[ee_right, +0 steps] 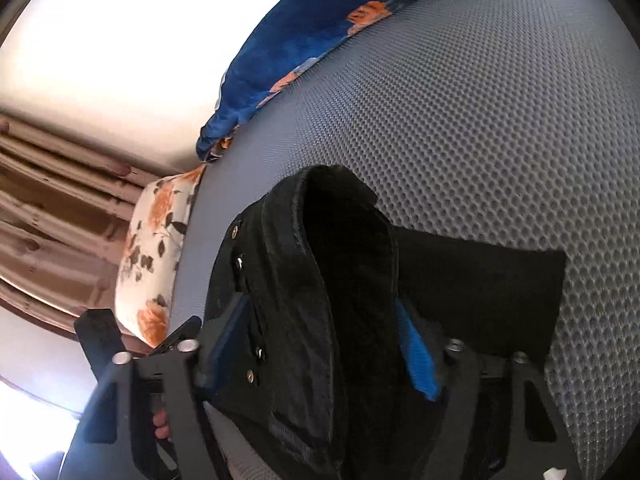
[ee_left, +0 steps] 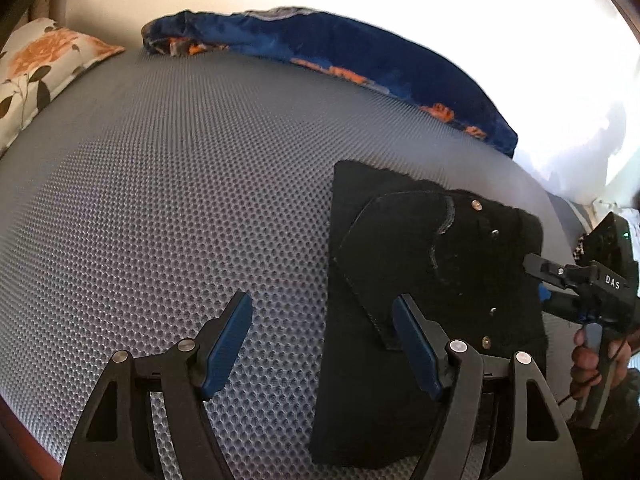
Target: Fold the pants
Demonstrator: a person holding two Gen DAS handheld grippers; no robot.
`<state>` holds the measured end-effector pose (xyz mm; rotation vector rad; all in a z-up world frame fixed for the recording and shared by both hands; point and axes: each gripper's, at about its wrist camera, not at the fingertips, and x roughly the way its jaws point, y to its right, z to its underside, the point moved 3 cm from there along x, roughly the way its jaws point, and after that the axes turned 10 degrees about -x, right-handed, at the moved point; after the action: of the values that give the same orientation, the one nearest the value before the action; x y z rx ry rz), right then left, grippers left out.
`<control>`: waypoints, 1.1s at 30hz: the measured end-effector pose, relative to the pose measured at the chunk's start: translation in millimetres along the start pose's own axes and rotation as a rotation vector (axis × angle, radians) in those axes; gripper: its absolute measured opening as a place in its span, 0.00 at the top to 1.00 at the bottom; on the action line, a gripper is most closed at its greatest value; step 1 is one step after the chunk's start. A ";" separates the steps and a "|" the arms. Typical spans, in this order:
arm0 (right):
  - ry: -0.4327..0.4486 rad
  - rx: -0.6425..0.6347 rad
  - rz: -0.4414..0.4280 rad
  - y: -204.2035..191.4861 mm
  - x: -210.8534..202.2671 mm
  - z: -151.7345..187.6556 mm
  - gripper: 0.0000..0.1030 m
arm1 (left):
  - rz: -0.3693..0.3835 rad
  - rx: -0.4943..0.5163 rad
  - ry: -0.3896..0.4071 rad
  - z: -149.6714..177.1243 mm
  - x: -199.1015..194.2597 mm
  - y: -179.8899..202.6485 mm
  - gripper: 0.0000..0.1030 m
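Black pants (ee_left: 432, 264) lie folded on the grey mesh mattress (ee_left: 180, 184), waistband with metal buttons to the right. My left gripper (ee_left: 322, 320) is open and empty, its right finger over the pants' near left part, its left finger over bare mattress. My right gripper (ee_left: 536, 276) shows at the pants' right edge. In the right wrist view the pants' waistband (ee_right: 320, 280) bulges up between my right gripper's blue pads (ee_right: 416, 356); the right gripper (ee_right: 320, 344) is shut on that thick fold, lifting it off the lower layer (ee_right: 500, 292).
A blue floral blanket (ee_left: 360, 52) lies along the mattress's far edge. A floral pillow (ee_left: 36, 68) sits at the far left corner. Brown curtains (ee_right: 48, 216) hang beyond the bed in the right wrist view. A white wall lies behind.
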<state>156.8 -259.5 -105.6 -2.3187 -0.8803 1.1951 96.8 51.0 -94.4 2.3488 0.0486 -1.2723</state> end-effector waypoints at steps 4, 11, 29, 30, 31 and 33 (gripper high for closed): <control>-0.002 0.050 -0.001 1.9 5.8 6.2 0.83 | -0.002 0.009 -0.001 -0.4 1.7 2.0 0.29; 0.119 0.007 0.058 -51.3 -43.0 10.8 0.91 | 0.020 0.045 0.016 -11.0 2.6 16.7 0.29; 0.100 0.161 0.359 6.2 -81.7 70.0 0.67 | 0.014 0.194 -0.080 4.7 42.4 38.6 0.29; 0.094 0.152 0.372 4.0 -86.4 75.6 0.65 | 0.018 0.199 -0.085 7.0 41.7 37.4 0.29; 0.089 0.146 0.379 1.4 -89.3 80.2 0.64 | 0.020 0.205 -0.090 9.3 41.0 36.8 0.29; 0.071 0.136 0.389 -6.7 -91.6 93.6 0.64 | 0.024 0.211 -0.099 13.9 38.9 34.5 0.29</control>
<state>36.9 -312.3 -100.9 -2.4701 -0.3179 1.2645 116.7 7.3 -118.8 2.4485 -0.1528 -1.4414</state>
